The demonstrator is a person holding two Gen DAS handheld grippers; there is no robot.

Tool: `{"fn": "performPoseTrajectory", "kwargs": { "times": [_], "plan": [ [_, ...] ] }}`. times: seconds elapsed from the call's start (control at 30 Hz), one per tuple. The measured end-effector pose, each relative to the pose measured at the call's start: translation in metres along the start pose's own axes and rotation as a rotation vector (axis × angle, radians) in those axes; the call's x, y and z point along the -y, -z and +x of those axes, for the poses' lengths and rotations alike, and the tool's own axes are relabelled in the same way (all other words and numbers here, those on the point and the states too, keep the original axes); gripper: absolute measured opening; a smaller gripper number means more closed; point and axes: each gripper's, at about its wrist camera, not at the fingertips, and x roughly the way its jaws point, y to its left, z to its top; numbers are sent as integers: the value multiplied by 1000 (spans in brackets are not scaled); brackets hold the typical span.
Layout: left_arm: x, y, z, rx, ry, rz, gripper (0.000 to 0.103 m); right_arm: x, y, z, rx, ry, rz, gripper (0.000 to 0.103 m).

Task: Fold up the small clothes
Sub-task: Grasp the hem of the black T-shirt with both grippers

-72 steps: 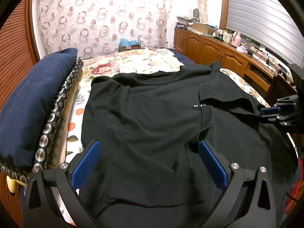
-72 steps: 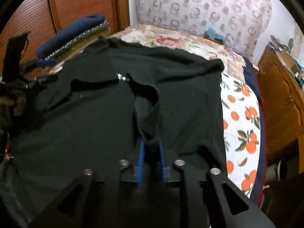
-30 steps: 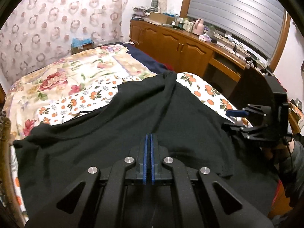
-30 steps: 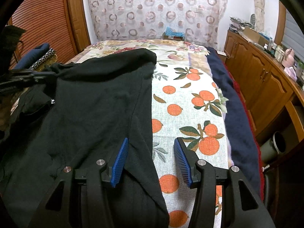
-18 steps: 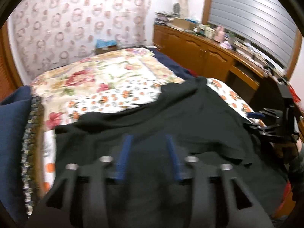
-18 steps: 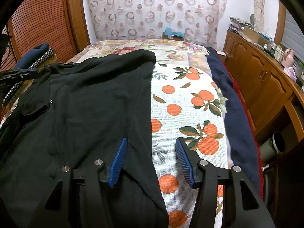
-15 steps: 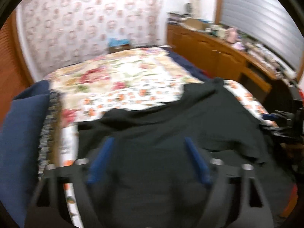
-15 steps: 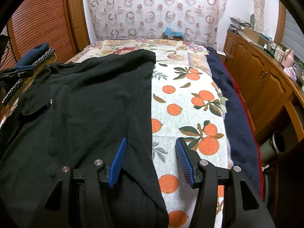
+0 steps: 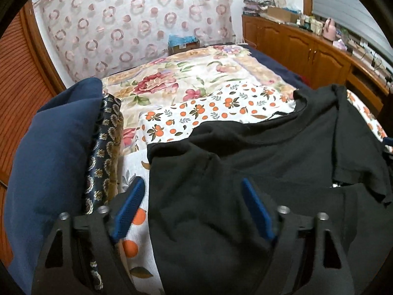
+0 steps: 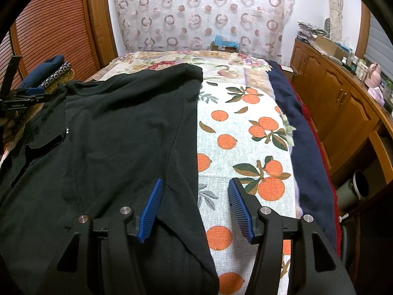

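A black T-shirt (image 9: 270,152) lies flat on the bed, its sleeve (image 9: 356,147) folded in over the body. My left gripper (image 9: 192,182) hovers over the shirt's edge on the pillow side. Its jaws are closing, still wide, with fabric lying below and between them and the pads not pressing on it. In the right wrist view the shirt (image 10: 122,123) fills the left half. My right gripper (image 10: 196,180) straddles its straight folded edge, jaws slowly opening and gripping nothing. The left gripper (image 10: 32,93) shows at the far left of that view.
An orange-print sheet (image 10: 245,135) covers the bed beside the shirt. A navy pillow (image 9: 56,159) and a patterned cushion (image 9: 105,152) lie along the shirt's left edge. A navy blanket (image 10: 302,135) borders the bed, with wooden cabinets (image 10: 331,86) beyond it.
The left gripper went from shut to wide open, letting go of the shirt, and swung left toward the pillow-side edge. The right gripper stayed put, its jaws slightly wider.
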Motion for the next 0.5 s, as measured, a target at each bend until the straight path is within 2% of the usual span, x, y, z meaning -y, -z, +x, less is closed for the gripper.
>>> {"fn": "performPoseTrajectory", "kwargs": {
  "times": [0.07,0.23,0.33,0.4,0.43,0.47,0.5],
  "plan": [
    [-3,-1,4,-17,3,-2,66,0,0,0,-1,-2,-4,61],
    [-11,-3,18,-54,1,-27,60,-3,1,-2,-5,4,-15,62],
    [-11,-4,21,-66,1,-37,53,0,-1,-3,-5,-2,-11,62],
    [-9,-4,21,-71,9,-40,43,2,-5,-5,6,-42,-4,62],
    [-9,-3,22,-75,11,-39,28,4,-9,-7,17,-49,-5,62],
    [-8,-3,21,-77,26,-36,6,3,-15,-8,27,-41,-7,62],
    [-6,-2,17,-71,44,-29,6,3,-22,-10,39,-35,-17,62]
  ]
}}
